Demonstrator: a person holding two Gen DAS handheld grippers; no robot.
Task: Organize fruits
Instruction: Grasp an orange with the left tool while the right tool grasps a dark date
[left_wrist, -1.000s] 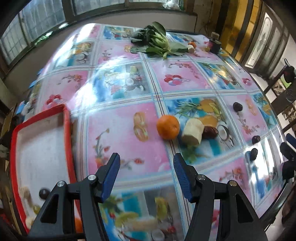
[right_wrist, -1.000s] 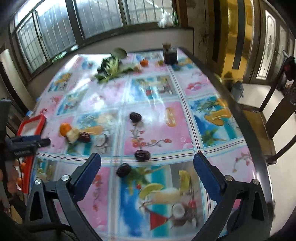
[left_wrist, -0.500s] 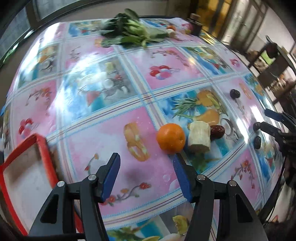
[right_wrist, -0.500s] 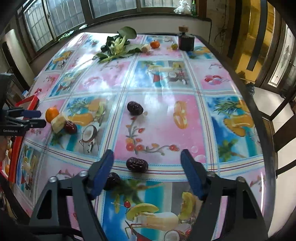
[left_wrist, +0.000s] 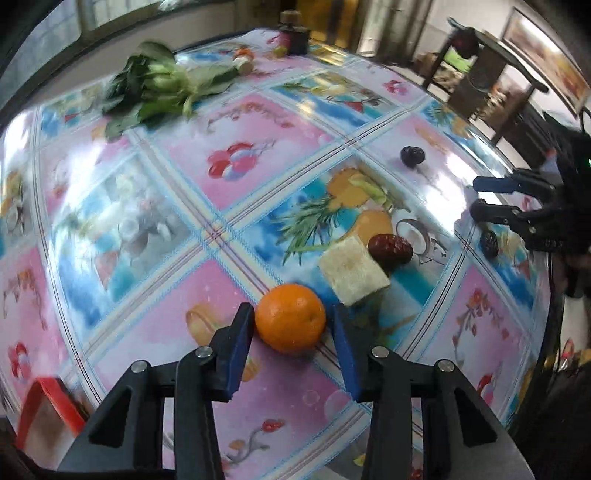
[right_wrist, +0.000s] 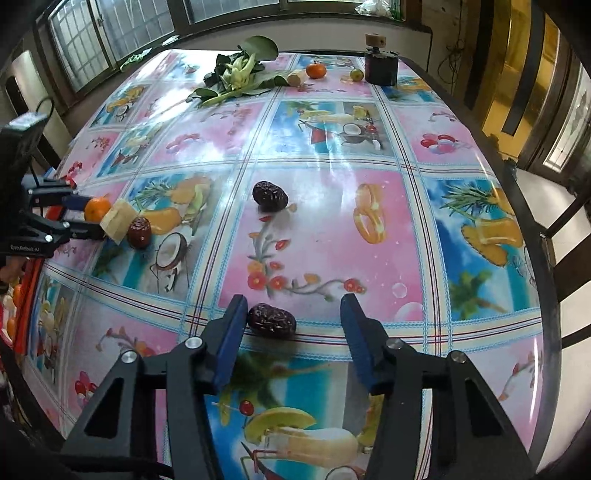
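Note:
An orange (left_wrist: 290, 317) rests on the fruit-print tablecloth between the fingers of my open left gripper (left_wrist: 291, 332), with the left pad nearly touching it. Just beyond the orange lie a pale cut chunk (left_wrist: 352, 269) and a red date (left_wrist: 389, 248). My right gripper (right_wrist: 293, 314) is open around a dark wrinkled date (right_wrist: 271, 320), which lies close to its left finger. A second dark date (right_wrist: 269, 196) sits farther out on the cloth. From the right wrist view, the left gripper (right_wrist: 70, 218) brackets the orange (right_wrist: 96, 209) at the far left.
A red tray (left_wrist: 48, 410) shows at the lower left, beside the table. Leafy greens (right_wrist: 240, 74), a small orange (right_wrist: 316, 70), a green fruit (right_wrist: 355, 74) and a dark jar (right_wrist: 380, 62) stand at the far end. Another dark date (left_wrist: 488, 243) lies near the right gripper. Chairs line the right edge.
My left gripper swung away from the tray and moved forward until its fingers bracket the orange. My right gripper advanced over the nearest date and its fingers came closer together.

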